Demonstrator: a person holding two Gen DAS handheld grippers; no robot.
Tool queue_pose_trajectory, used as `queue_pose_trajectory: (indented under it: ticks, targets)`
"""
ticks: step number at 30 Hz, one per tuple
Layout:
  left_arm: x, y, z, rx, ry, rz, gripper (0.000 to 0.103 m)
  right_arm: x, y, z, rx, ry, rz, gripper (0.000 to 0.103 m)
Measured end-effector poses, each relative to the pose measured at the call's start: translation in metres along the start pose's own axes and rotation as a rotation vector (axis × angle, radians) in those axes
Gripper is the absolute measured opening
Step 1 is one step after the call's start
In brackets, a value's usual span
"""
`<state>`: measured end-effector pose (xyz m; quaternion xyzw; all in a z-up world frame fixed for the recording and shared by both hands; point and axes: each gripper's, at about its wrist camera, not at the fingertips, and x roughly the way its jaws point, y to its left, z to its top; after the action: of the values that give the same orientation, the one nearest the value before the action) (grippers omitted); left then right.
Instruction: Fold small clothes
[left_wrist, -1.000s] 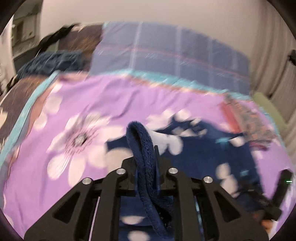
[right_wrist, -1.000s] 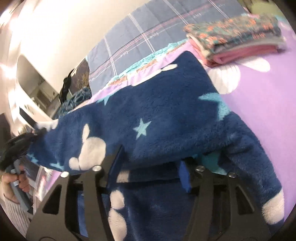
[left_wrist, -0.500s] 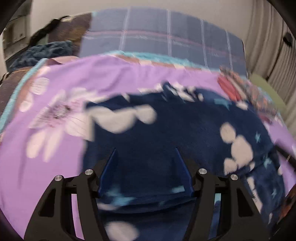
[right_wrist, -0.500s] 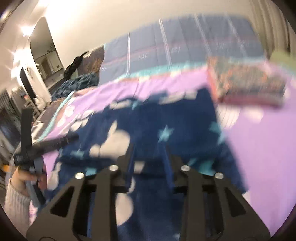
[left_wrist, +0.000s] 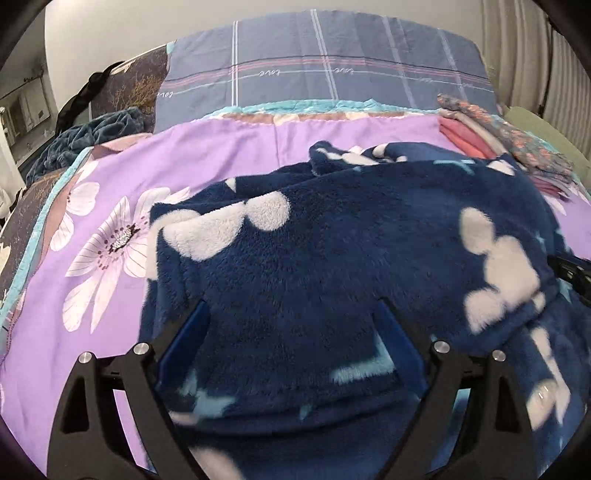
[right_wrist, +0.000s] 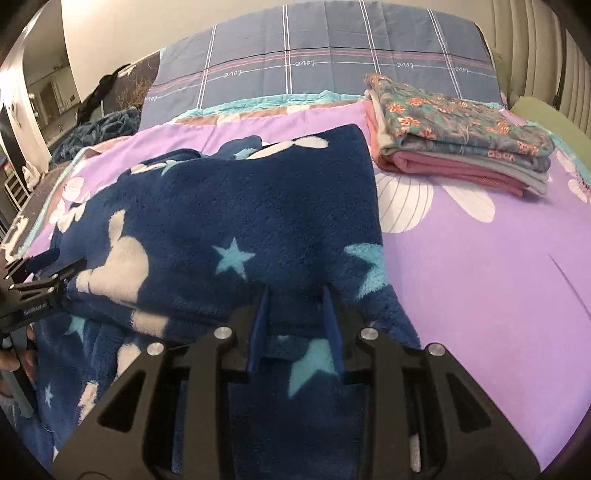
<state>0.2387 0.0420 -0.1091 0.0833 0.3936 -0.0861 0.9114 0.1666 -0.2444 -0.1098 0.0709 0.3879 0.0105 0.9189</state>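
Observation:
A navy fleece garment (left_wrist: 332, 240) with white and light-blue shapes lies folded over on the purple flowered bedsheet (left_wrist: 207, 155). My left gripper (left_wrist: 291, 306) hangs low over its near edge. Its jaws are opening wide, and the fleece lies loose between the blue pads without being pressed. In the right wrist view the same garment (right_wrist: 229, 206) fills the centre-left. My right gripper (right_wrist: 295, 295) has its jaws narrow, pinching a thick fold of the near edge. The left gripper (right_wrist: 40, 273) shows at the garment's left side.
A stack of folded clothes (right_wrist: 461, 147), floral on top and pink below, sits at the back right of the bed. A plaid blue pillow (left_wrist: 314, 66) lines the head end. A dark teal blanket (left_wrist: 92, 129) is heaped at the back left. A hand (right_wrist: 14, 362) shows at the lower left.
The left gripper let go of the raised fleece fold, sank and opened wide. The garment's upper half now lies folded over. The right gripper's jaws narrowed onto the near edge.

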Motion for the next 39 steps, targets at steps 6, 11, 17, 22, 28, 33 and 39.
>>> queue_pose_trajectory:
  ticks: [6,11,17,22,28,33,39]
  targets:
    - [-0.066,0.016,-0.025,0.026,-0.075,-0.025,0.091,-0.004,-0.002,0.009,0.009,0.012,0.058,0.032]
    - [-0.117,0.050,-0.078,-0.002,-0.074,-0.024,0.094,-0.064,-0.020,-0.003,0.076,-0.028,0.157,0.044]
    - [-0.157,0.068,-0.133,-0.032,-0.045,-0.014,0.094,-0.135,-0.013,-0.059,-0.045,0.038,0.278,0.026]
    - [-0.174,0.060,-0.164,-0.049,-0.044,-0.027,0.098,-0.172,0.033,-0.128,-0.155,0.189,0.554,0.011]
    - [-0.184,0.053,-0.188,-0.080,-0.018,-0.028,0.098,-0.174,0.089,-0.204,-0.318,0.248,0.500,0.011]
    - [-0.197,0.053,-0.214,-0.103,0.003,-0.041,0.098,-0.201,0.092,-0.199,-0.316,0.259,0.651,0.011]
    - [-0.216,0.072,-0.252,-0.245,0.004,-0.148,0.098,-0.189,0.069,-0.186,-0.099,0.339,0.774,0.040]
